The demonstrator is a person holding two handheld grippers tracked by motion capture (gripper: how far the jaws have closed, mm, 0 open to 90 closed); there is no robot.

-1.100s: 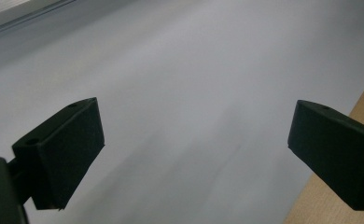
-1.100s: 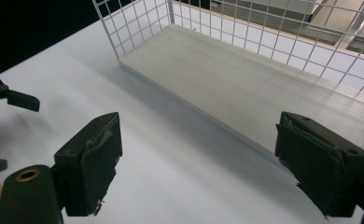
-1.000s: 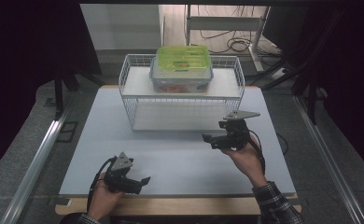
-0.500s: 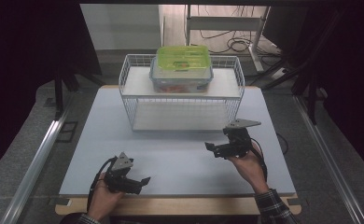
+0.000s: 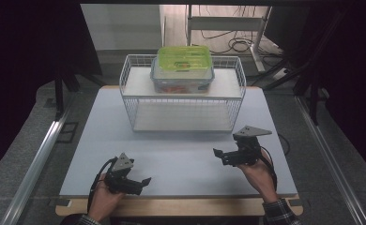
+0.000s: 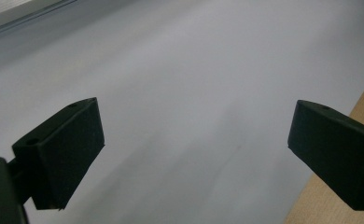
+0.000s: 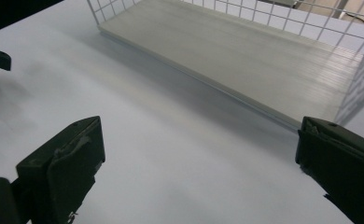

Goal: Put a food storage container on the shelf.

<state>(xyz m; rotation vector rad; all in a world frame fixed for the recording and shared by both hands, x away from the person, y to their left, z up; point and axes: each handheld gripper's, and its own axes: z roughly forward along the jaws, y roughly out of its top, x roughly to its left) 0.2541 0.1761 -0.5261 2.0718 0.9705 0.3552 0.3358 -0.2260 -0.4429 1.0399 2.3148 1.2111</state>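
While the left tongs [image 5: 142, 182] lie where they did a second ago, low over the near-left part of the bench [image 5: 181, 159] with their hand close to the wooden front edge, the right tongs [image 5: 220, 156] have drawn back from the wire rack [image 5: 181, 105] toward the person and sunk closer to the bench top. That retreat suggests the placing is done: the clear container with the green lid [image 5: 183, 68] sits on the rack's upper shelf, toward the back and well apart from both hands, and nothing more seems to be asked of it. In the left gripper view the left tongs [image 6: 194, 149] stand wide apart with only bare bench between them, touching nothing. In the right gripper view the right tongs [image 7: 199, 172] are likewise spread wide; their jaws have just been opening, and nothing lies between them, only the pale bench and, farther off, the rack's empty lower shelf [image 7: 245, 56]. Both hands look to be coming to rest.
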